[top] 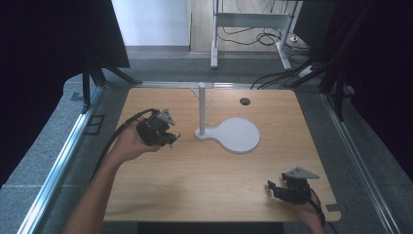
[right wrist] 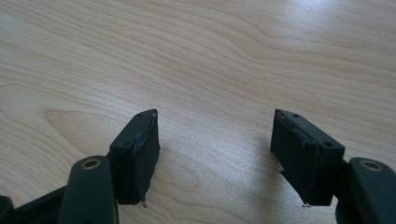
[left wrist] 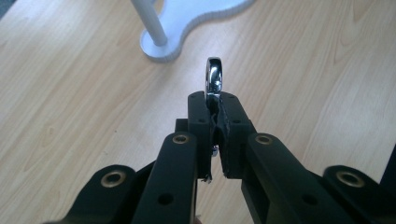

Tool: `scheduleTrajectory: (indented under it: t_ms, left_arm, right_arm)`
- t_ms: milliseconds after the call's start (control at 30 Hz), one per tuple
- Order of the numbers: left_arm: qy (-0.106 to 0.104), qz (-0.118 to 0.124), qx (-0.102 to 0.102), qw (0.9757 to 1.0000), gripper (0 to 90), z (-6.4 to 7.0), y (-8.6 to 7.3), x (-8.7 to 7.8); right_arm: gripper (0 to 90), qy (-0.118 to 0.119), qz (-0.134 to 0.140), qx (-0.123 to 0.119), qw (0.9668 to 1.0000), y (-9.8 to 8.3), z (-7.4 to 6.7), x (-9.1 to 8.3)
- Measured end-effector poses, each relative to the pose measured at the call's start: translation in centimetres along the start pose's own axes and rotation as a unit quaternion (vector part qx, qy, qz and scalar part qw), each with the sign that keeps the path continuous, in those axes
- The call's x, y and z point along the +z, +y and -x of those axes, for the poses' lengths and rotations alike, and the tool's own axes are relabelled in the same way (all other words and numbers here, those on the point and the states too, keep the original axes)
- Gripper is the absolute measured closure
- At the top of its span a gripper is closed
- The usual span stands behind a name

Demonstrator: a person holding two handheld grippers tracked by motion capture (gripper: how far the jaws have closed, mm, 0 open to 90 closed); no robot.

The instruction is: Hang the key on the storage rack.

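A white stand (top: 201,108) with a thin post and small pegs rises from a flat white base (top: 238,134) at the table's middle back. My left gripper (top: 171,138) hovers just left of the post, shut on a shiny metal ring (left wrist: 214,77) that pokes up edge-on between the pads. In the left gripper view the post's foot (left wrist: 156,41) lies a little ahead and to the left. My right gripper (top: 272,186) rests near the table's front right edge, open, with bare wood between its fingers (right wrist: 140,154).
The wooden table (top: 204,170) has a small round cable hole (top: 244,101) at the back right. Metal rails run along both sides. Behind the table stand a desk frame (top: 248,22) and loose cables on grey carpet.
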State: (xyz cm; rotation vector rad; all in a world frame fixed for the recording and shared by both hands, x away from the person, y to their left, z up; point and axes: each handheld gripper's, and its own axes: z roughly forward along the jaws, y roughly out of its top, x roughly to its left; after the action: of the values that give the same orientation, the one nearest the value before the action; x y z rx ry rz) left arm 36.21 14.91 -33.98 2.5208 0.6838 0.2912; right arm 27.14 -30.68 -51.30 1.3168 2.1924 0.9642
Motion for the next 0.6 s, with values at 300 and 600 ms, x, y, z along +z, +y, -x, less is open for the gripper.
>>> scheduleTrajectory:
  t_ms: [300,600]
  left_arm:
    - [0.008,-0.007,-0.014,0.9998,85.6,-1.3,0.4,0.3]
    - [0.004,-0.013,-0.031,0.9994,85.6,-2.8,0.8,0.8]
  right_arm:
    - [33.1,0.001,0.000,0.000,1.0000,0.0,0.0,0.0]
    - [33.0,0.000,0.003,0.003,1.0000,0.1,-0.1,-0.2]
